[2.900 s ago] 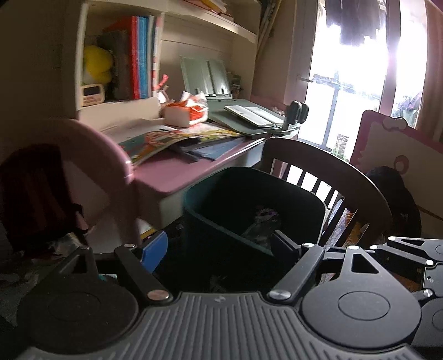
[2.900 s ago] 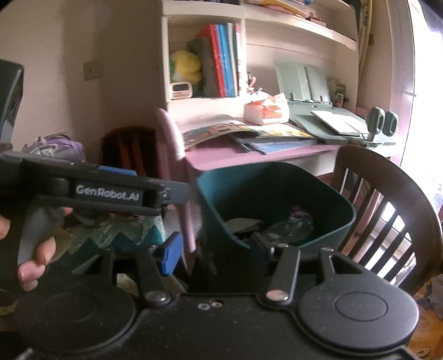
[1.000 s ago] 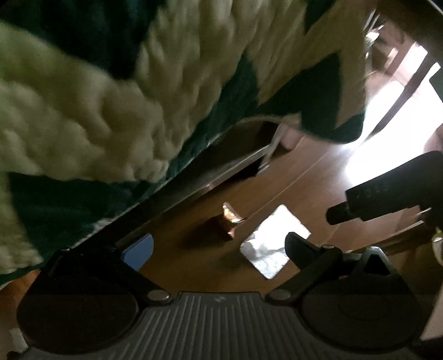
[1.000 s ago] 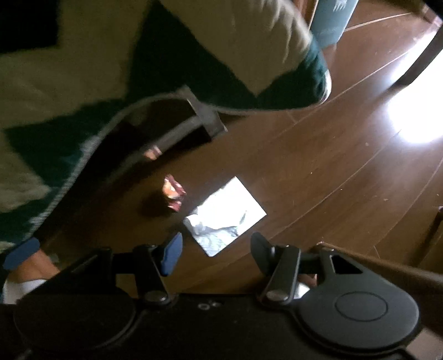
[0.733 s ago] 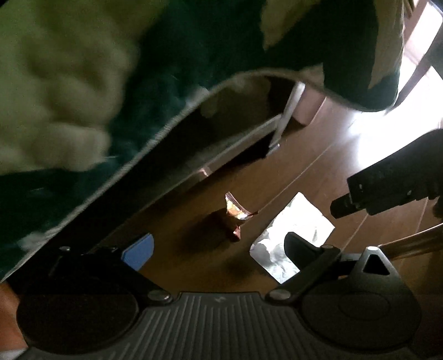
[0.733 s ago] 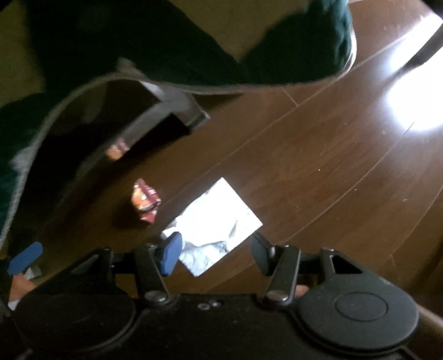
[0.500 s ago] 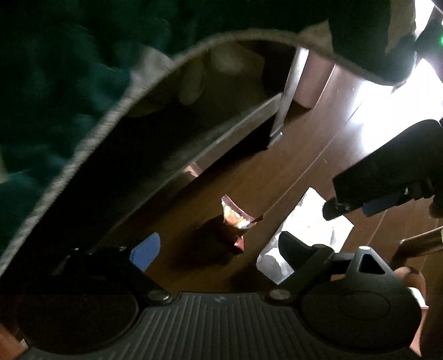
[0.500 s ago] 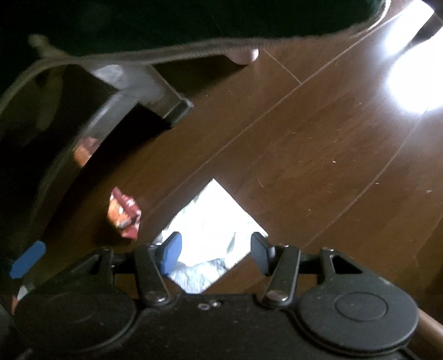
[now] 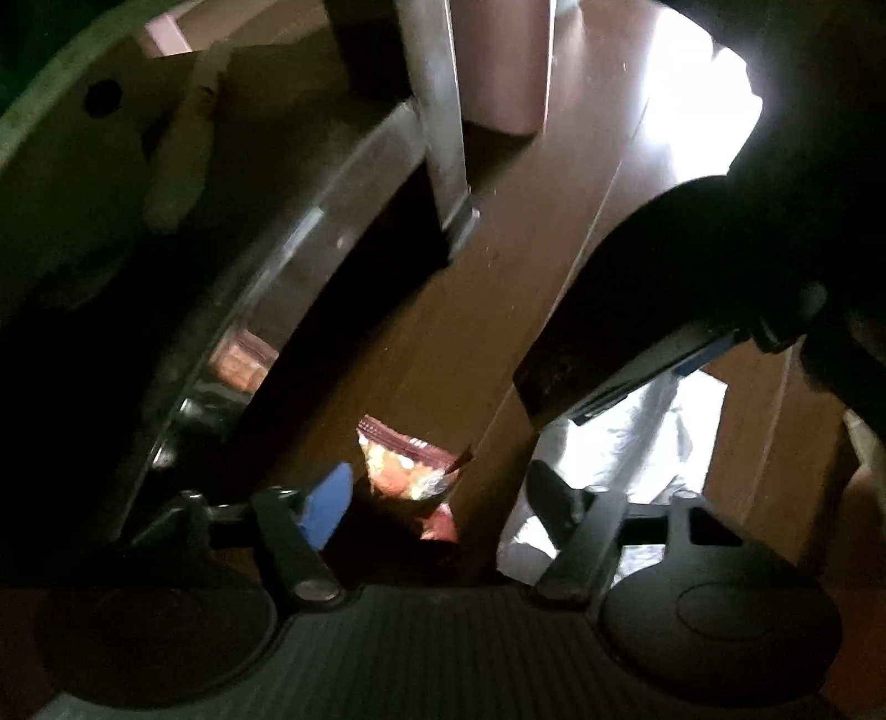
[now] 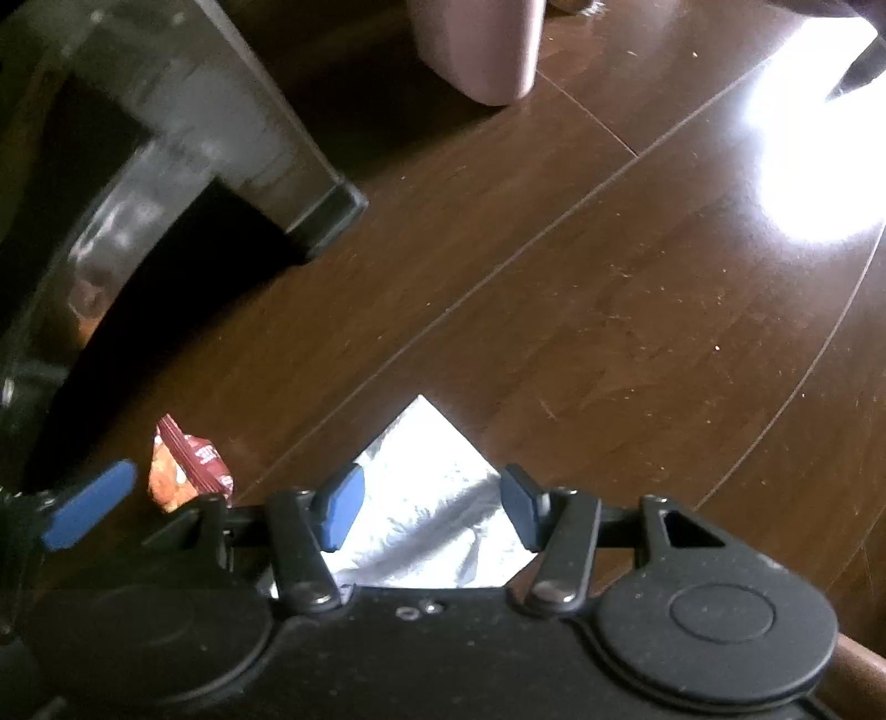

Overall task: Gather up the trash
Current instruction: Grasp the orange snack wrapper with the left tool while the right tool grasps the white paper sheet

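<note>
A crumpled red and orange snack wrapper (image 9: 412,465) lies on the dark wood floor, between the open fingers of my left gripper (image 9: 437,498). It also shows in the right wrist view (image 10: 185,465). A flat silver foil wrapper (image 10: 426,493) lies to its right, between the open fingers of my right gripper (image 10: 426,507), close above it. In the left wrist view the foil (image 9: 642,437) is partly hidden by the right gripper's body (image 9: 664,310). Neither gripper holds anything.
A grey metal frame leg (image 10: 266,155) and rail (image 9: 260,288) stand on the left, with dark space beneath. A pink furniture leg (image 10: 476,50) stands beyond. Bright sun glare (image 10: 814,133) falls on the floor at the right.
Both grippers have dropped lower and closer to the floor. The blanket has left view. The snack wrapper now sits between the left fingers, the foil between the right fingers.
</note>
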Motion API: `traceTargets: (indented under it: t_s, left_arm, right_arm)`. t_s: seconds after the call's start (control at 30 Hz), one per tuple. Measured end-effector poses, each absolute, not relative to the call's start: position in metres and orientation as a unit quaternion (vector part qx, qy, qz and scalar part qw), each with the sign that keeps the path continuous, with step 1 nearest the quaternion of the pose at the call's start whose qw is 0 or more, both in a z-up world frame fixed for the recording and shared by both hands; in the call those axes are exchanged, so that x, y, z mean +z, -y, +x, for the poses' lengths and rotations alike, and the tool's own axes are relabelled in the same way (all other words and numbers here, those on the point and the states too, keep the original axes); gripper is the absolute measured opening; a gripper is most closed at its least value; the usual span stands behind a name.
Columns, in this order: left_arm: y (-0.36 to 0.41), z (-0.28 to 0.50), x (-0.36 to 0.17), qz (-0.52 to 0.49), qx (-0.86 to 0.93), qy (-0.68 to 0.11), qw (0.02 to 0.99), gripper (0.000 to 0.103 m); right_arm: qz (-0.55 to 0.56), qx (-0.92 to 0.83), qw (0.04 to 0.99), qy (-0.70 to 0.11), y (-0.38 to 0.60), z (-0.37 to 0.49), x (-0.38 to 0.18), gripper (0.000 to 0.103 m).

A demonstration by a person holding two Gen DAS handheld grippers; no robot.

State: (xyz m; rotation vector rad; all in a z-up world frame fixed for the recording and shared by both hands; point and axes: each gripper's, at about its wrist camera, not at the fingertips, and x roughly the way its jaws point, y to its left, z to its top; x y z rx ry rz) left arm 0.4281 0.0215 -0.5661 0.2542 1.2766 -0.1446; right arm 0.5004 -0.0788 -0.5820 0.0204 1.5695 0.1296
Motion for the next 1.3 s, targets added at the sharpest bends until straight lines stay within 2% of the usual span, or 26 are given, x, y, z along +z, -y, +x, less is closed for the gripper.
traceTargets:
  t_s: [0.03,0.1,0.17,0.23,0.37,0.43,0.47,0.5,0.53,0.73,0.9,1.1,1.3]
  left_arm:
    - [-0.025,0.430,-0.569,0.115,-0.060,-0.597,0.791,0.067]
    - [-0.033,0.433,-0.574,0.101,-0.048,-0.604,0.789,0.060]
    - [-0.040,0.436,-0.580,0.090,-0.045,-0.613,0.784,0.046]
    - [-0.045,0.439,-0.584,0.077,-0.047,-0.620,0.779,0.040]
    - [-0.049,0.439,-0.588,0.083,-0.056,-0.623,0.775,0.037]
    - [-0.049,0.437,-0.589,0.082,-0.058,-0.622,0.777,0.035]
    - [-0.049,0.437,-0.589,0.081,-0.057,-0.620,0.778,0.034]
    - [-0.050,0.436,-0.589,0.078,-0.054,-0.620,0.779,0.033]
    - [-0.051,0.433,-0.588,0.073,-0.052,-0.619,0.780,0.033]
    - [-0.065,0.411,-0.572,0.002,-0.027,-0.619,0.785,0.032]
    - [-0.079,0.381,-0.555,-0.071,0.006,-0.624,0.778,0.032]
    - [-0.084,0.350,-0.511,-0.098,0.036,-0.607,0.788,0.032]
    - [-0.085,0.329,-0.435,-0.103,0.043,-0.578,0.809,0.032]
  right_arm:
    - [0.006,0.058,0.709,-0.703,0.077,0.499,-0.582,0.054]
    - [-0.004,0.057,0.716,-0.696,0.075,0.495,-0.580,0.053]
    - [-0.019,0.060,0.720,-0.691,0.070,0.490,-0.581,0.052]
    - [-0.037,0.064,0.722,-0.688,0.065,0.484,-0.582,0.052]
    - [-0.073,0.081,0.726,-0.679,0.056,0.474,-0.584,0.050]
    - [-0.090,0.091,0.727,-0.675,0.054,0.470,-0.584,0.041]
    - [-0.093,0.096,0.728,-0.672,0.055,0.469,-0.583,0.030]
    - [-0.096,0.101,0.729,-0.670,0.056,0.467,-0.582,0.009]
    - [-0.097,0.108,0.726,-0.672,0.059,0.466,-0.582,0.001]
    - [-0.114,0.132,0.709,-0.683,0.071,0.458,-0.584,0.001]
    - [-0.134,0.159,0.705,-0.678,0.076,0.440,-0.561,0.001]
    - [-0.163,0.208,0.720,-0.641,0.068,0.414,-0.508,0.001]
    - [-0.162,0.258,0.738,-0.602,0.067,0.394,-0.419,0.001]
